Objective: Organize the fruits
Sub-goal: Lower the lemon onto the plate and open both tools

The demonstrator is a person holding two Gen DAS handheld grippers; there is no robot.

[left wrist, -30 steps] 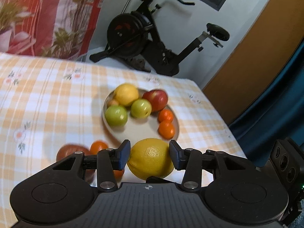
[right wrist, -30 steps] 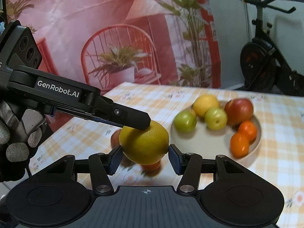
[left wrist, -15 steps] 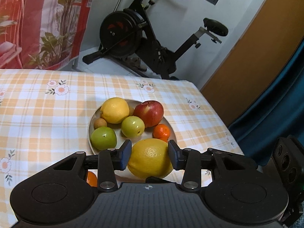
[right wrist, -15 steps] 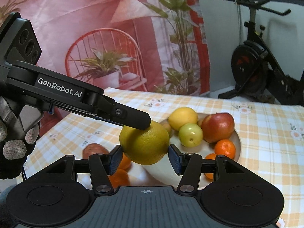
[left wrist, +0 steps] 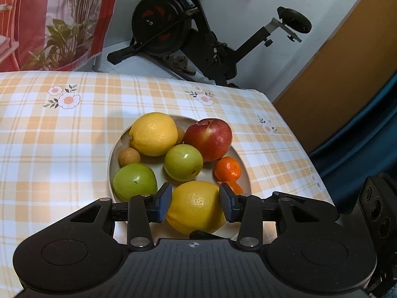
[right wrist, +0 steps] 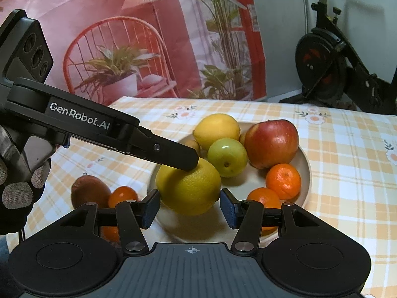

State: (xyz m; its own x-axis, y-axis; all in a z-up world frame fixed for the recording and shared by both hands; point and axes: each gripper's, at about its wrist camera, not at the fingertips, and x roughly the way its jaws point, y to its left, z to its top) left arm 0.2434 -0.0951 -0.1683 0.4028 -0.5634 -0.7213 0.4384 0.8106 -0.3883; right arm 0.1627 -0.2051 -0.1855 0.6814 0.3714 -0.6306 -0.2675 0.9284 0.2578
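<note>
A: Left gripper (left wrist: 196, 202), blue pads: clamped on large yellow dimpled citrus fruit (left wrist: 196, 207), carried above round beige plate (left wrist: 113, 156) at its 6 o'clock rim.

B: Right gripper (right wrist: 189, 208): parted, pads apart from that fruit, gripping nothing.

A: On plate: second yellow citrus (left wrist: 153, 134) at 11 o'clock, red apple (left wrist: 209, 139) at 1, two green apples centre and 8, small mandarin (left wrist: 227, 168) at 4.

B: Off plate, at 9 o'clock on orange checked tablecloth (right wrist: 347, 173): brown fruit (right wrist: 89, 190), another mandarin (right wrist: 122, 196).
</note>
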